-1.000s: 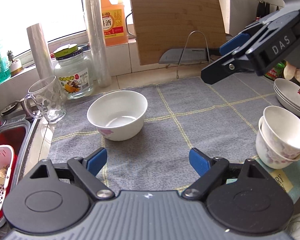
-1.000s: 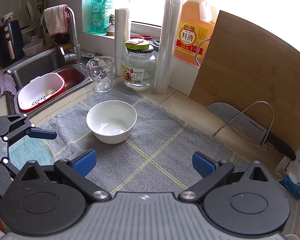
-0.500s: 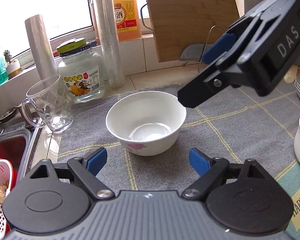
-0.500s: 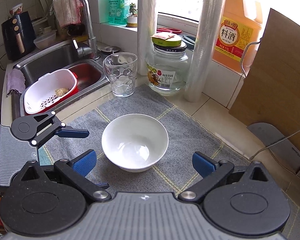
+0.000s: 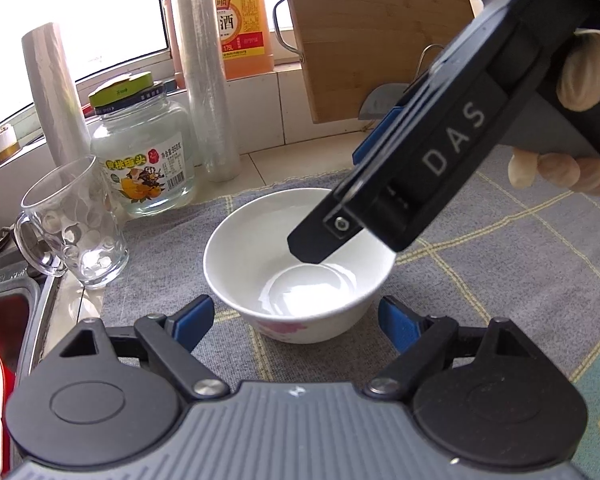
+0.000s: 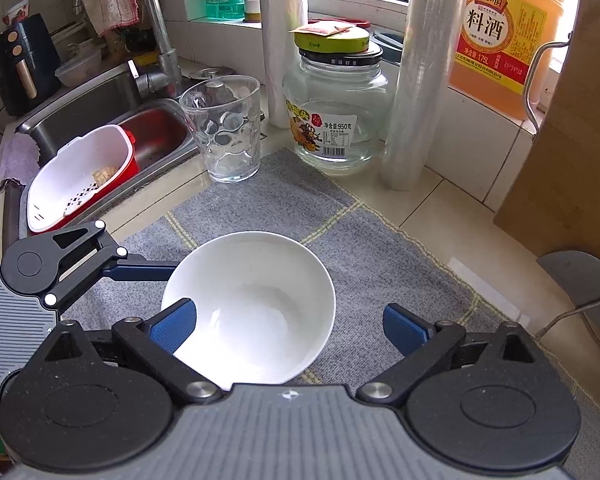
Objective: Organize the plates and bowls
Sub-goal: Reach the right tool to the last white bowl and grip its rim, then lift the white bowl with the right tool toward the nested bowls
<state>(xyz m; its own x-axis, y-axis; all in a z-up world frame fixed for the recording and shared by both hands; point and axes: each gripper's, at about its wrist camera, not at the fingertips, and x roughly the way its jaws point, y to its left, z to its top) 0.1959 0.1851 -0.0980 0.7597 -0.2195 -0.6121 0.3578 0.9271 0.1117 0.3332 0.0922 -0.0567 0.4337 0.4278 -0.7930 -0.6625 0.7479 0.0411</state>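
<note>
Right wrist view: bowl [image 6: 256,312] lower centre, glazed, slippery, breakable.
Right gripper [image 6: 288,326]: closing, straddling the rim, not pressing.
Left gripper [image 5: 296,320]: open, empty.
Hold: rim wall.

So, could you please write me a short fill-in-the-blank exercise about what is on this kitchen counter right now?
1. The white bowl stands on a grey checked ____.
2. The glass jar has a lid coloured ____.
3. The glass mug stands between the bowl and the ____.
4. One finger of the right tongs reaches over the bowl's rim, and nothing is ____ in the bowl.

Missing words: cloth; green; sink; lying
</note>
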